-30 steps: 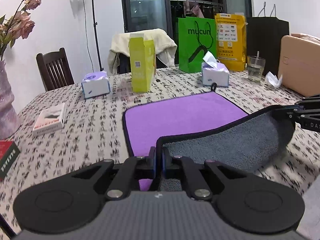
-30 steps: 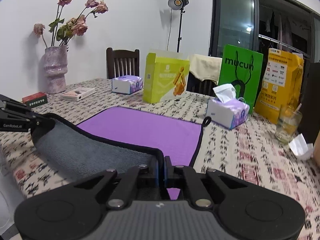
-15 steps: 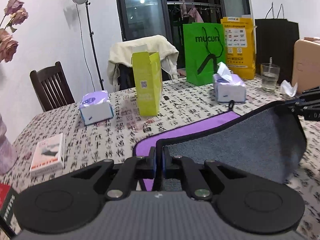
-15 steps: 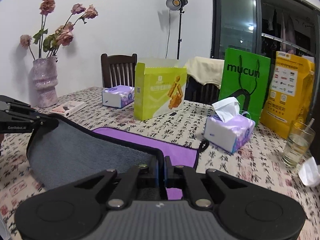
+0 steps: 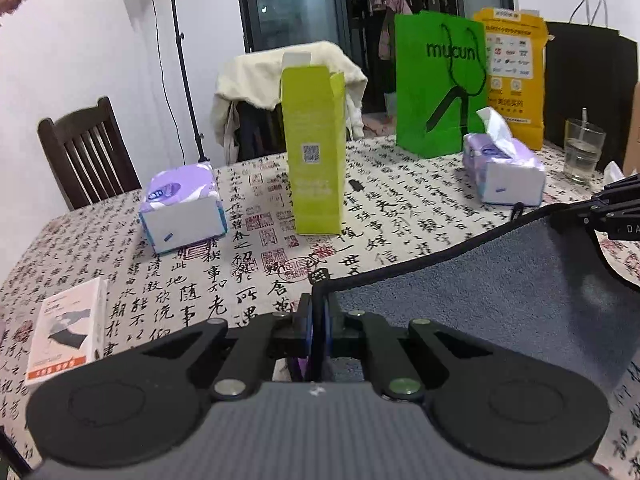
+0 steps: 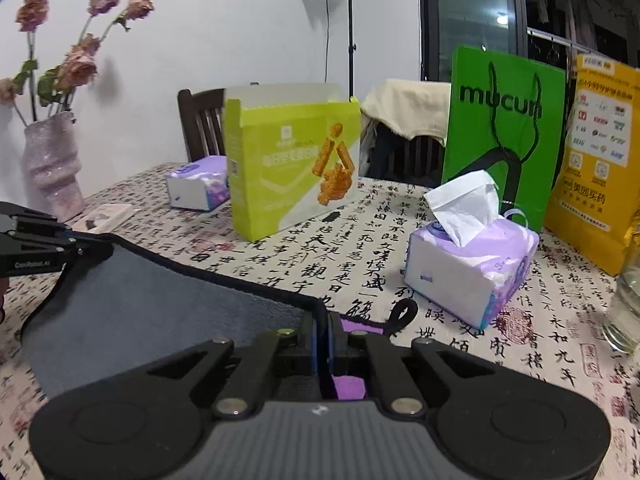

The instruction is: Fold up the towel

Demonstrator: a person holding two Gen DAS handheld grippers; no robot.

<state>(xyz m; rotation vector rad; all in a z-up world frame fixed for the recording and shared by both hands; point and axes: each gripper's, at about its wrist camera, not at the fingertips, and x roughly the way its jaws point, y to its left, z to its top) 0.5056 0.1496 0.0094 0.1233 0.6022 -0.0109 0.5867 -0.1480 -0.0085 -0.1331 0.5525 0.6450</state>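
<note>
Left hand-held gripper [image 5: 318,320] and right hand-held gripper [image 6: 322,334] each clamp a towel [image 5: 480,296] corner, grey side up, above the counter [image 5: 240,256].

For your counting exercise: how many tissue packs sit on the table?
2. One tissue pack lies left of the tall green box; the other, with a tissue sticking out, sits before the green bag.

Towel [image 5: 480,300] edge carried from near side toward far edge of table [image 5: 200,280] over last second. Purple face, broadly exposed earlier, now almost covered by grey underside; only purple sliver [image 6: 350,386] visible behind fingers in right wrist view. Left gripper [image 5: 318,320] and right gripper [image 6: 322,336] advanced with it; far-edge boxes loom larger.
</note>
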